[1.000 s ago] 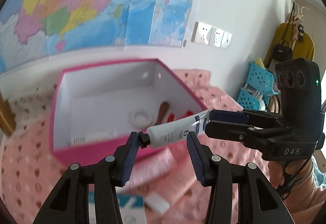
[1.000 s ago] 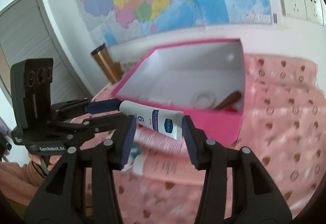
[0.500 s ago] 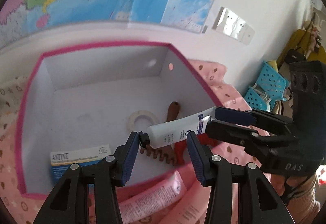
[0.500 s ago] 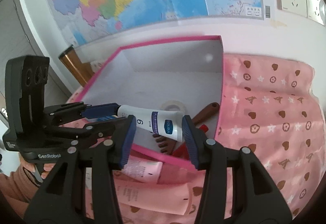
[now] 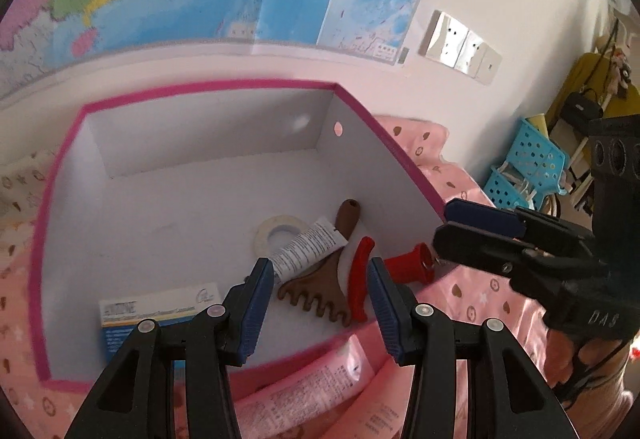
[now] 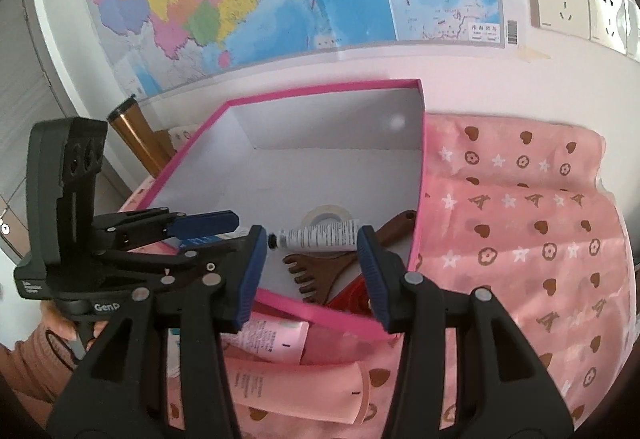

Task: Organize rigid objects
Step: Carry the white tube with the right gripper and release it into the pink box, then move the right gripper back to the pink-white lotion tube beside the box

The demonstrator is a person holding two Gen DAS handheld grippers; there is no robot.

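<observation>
Two pink tubes (image 6: 276,339) are lying on the pink cloth (image 6: 520,239) right under the fingers, outside the box, so by my read there's more to tidy. Left hand-held gripper (image 5: 316,303) and right hand-held gripper (image 6: 312,267) both sit partly open with nothing pinched. Just past them, inside the pink box (image 5: 60,175), the white tube (image 5: 308,251) lies loose on the brown comb (image 5: 320,291), with a red thing (image 5: 360,279) beside it, a tape roll (image 5: 276,235) behind, and a carton (image 5: 160,311) at the near wall. Hard to say if the left pad brushes the tube's cap.
</observation>
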